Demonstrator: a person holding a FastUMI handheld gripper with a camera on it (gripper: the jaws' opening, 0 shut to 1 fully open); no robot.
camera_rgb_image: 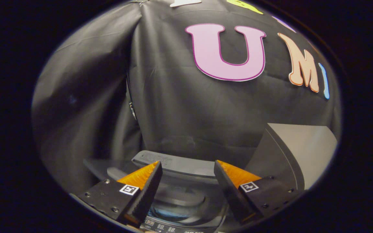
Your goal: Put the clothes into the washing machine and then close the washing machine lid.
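Overhead, the gripper (pixel 188 168) hangs above the washing machine (pixel 180 202), its two fingers spread wide with nothing between them. Each finger (pixel 147 189) has a ridged black pad and an orange back. Through the gap, toward 6 o'clock, the machine's round tub opening (pixel 180 207) shows dark, with something bluish low inside that is too dim to identify. At 12 o'clock from the fingertips, the grey rear ledge (pixel 176 163) of the machine runs across. The raised lid (pixel 299 152) stands at 3 o'clock, tilted up beside the right finger. A control strip (pixel 173 228) lies nearest, at 6 o'clock.
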